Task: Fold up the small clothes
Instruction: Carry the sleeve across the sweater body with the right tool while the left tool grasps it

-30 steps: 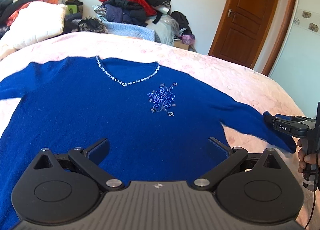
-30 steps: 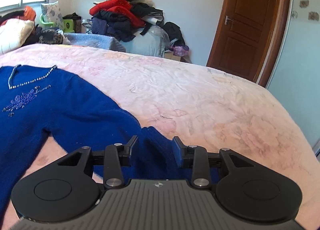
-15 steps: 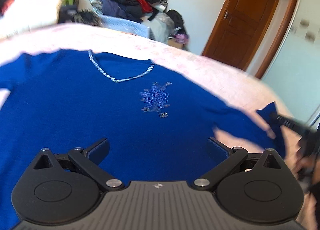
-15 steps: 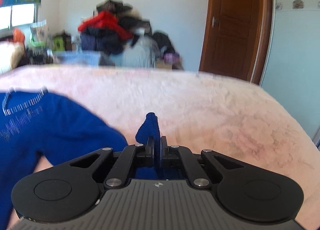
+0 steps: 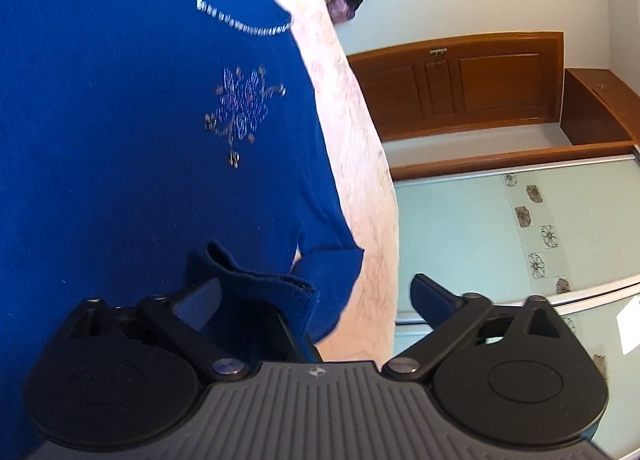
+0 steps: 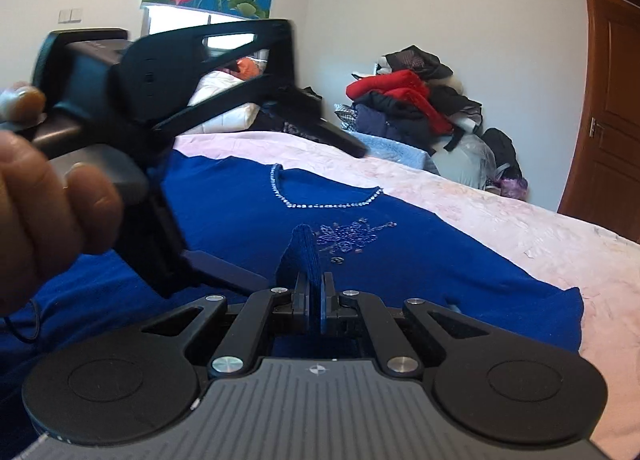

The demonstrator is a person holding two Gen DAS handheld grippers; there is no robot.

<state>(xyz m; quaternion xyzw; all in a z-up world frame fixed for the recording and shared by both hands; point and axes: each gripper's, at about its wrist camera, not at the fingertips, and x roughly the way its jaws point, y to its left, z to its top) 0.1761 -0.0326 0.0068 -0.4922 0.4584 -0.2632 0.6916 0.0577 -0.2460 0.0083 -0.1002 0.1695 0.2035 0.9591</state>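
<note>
Sleeve cuff (image 6: 306,260) now carried over sweater (image 6: 420,260) chest, pinched in right claw (image 6: 316,300); left claw (image 5: 316,296) spread, just narrowing, crowding alongside.

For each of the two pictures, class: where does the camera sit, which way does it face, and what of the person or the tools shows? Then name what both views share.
Left wrist: on the left gripper, rolled sideways, facing over the blue sweater towards the door; jaws open.
Right wrist: on the right gripper, facing across the bed; shut on the sleeve cuff; a hand shows.
Shared: sweater, bed, door.
</note>
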